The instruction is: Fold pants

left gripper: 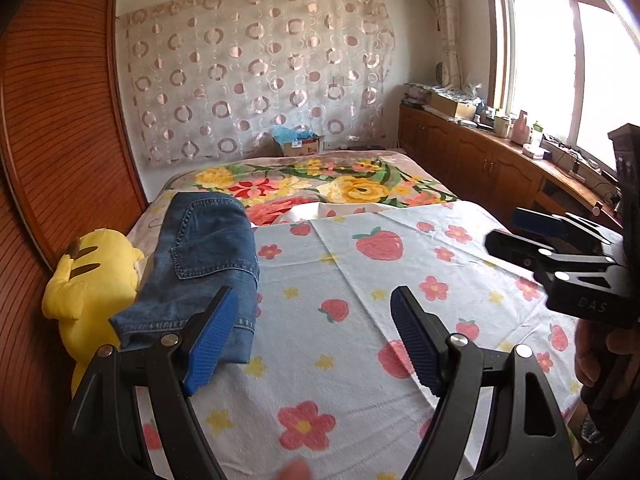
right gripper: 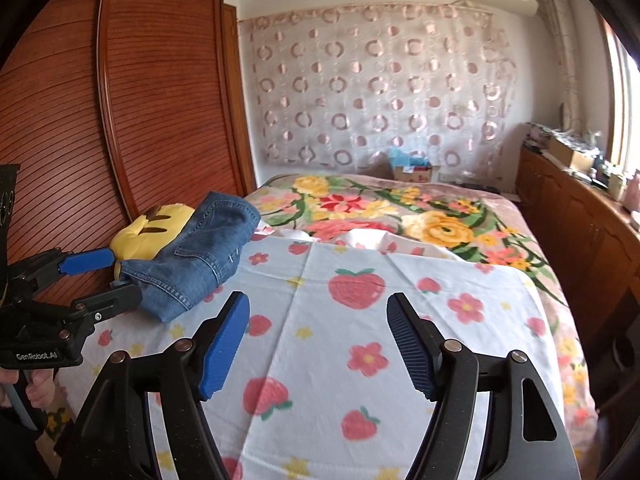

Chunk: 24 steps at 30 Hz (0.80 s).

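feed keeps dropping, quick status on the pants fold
Left gripper open, empty. Right gripper open, empty. Jeans lie folded at bed's left side, against yellow plush toy. Nothing in the way on strawberry sheet.

You face a bed (right gripper: pixel 460 264) under a strawberry-print sheet (left gripper: pixel 400 280), a slatted wooden wardrobe (right gripper: pixel 160 100) left, 1 bright window (left gripper: pixel 560 60) right above low, possibly cluttered cabinets (left gripper: pixel 460 152).
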Tool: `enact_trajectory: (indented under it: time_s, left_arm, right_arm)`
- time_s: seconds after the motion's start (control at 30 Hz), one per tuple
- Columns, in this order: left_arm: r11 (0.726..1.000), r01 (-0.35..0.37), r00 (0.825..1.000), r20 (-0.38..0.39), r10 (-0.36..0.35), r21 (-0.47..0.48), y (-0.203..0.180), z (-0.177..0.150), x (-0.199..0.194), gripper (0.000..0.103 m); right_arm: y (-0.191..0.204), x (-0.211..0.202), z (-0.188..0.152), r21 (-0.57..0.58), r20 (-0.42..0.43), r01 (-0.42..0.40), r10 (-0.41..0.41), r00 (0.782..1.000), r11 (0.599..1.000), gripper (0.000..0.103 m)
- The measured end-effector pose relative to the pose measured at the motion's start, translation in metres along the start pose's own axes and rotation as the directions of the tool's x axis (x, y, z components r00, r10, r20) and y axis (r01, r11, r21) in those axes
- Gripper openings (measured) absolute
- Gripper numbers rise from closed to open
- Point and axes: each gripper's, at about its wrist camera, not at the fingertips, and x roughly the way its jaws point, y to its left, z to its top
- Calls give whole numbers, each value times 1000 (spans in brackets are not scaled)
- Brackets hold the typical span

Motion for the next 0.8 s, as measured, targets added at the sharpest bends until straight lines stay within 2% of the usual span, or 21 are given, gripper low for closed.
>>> enact_trajectory:
  time_s: [0.33,0.47,0.8]
  left_arm:
    - [1000,1,1000,23,0,-10,-18,-15,-31,81]
    - [1000,9,999,37,-8,-30,-22,-18,-41,81]
    - [998,-22,994,108,28,-53,-27,-8,-73,81]
  right_arm:
    - [12,-45,-25,28,35,41,-42,999,999,80]
    - [8,-54,-24,39,51,49,-51,997,998,80]
    - [9,-85,-27,35,118,98,-101,988,995,80]
